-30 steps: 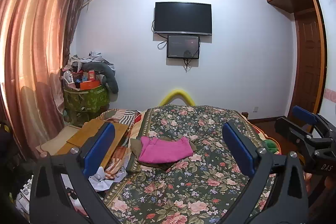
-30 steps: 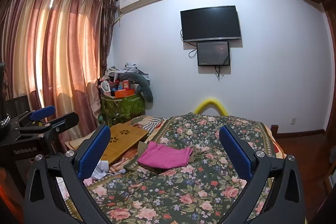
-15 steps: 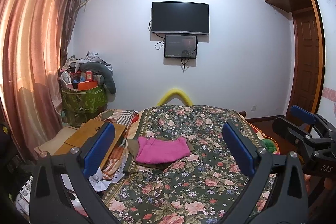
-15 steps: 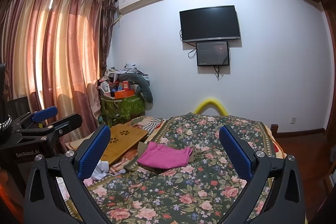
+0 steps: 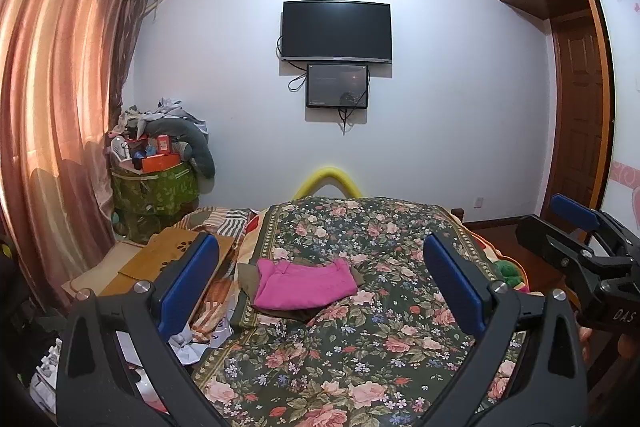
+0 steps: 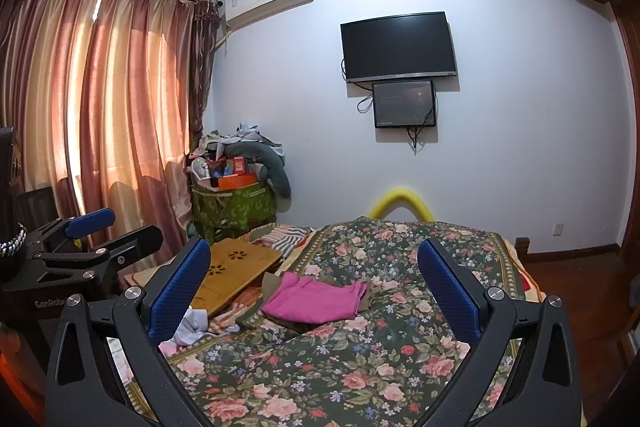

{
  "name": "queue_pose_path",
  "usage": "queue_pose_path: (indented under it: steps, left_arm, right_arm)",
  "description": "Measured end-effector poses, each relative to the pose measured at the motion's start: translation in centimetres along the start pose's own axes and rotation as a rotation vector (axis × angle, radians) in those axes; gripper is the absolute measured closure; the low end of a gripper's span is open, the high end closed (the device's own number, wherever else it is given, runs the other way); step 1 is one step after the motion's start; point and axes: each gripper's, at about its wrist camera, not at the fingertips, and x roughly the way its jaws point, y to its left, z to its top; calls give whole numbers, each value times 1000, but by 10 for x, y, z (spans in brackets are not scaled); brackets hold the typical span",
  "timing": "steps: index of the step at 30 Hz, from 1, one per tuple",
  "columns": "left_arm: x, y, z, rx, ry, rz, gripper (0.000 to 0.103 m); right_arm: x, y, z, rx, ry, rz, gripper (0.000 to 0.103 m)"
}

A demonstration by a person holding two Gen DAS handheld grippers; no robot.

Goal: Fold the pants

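Curtains hang at our far left, then the cluttered bin. We hold the left gripper spread and empty above the bed. Pink pants lie folded on a brown garment, well apart from us. Our right gripper, equally spread, holds nothing; we judge we're backed off.
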Motion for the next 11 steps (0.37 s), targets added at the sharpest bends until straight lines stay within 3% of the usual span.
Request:
queue_pose_path:
  steps: [11]
  left_arm:
    - [3,-5,0,7,2,-8,0]
  right_arm:
    - [2,-3,-3,6,10,-9,0]
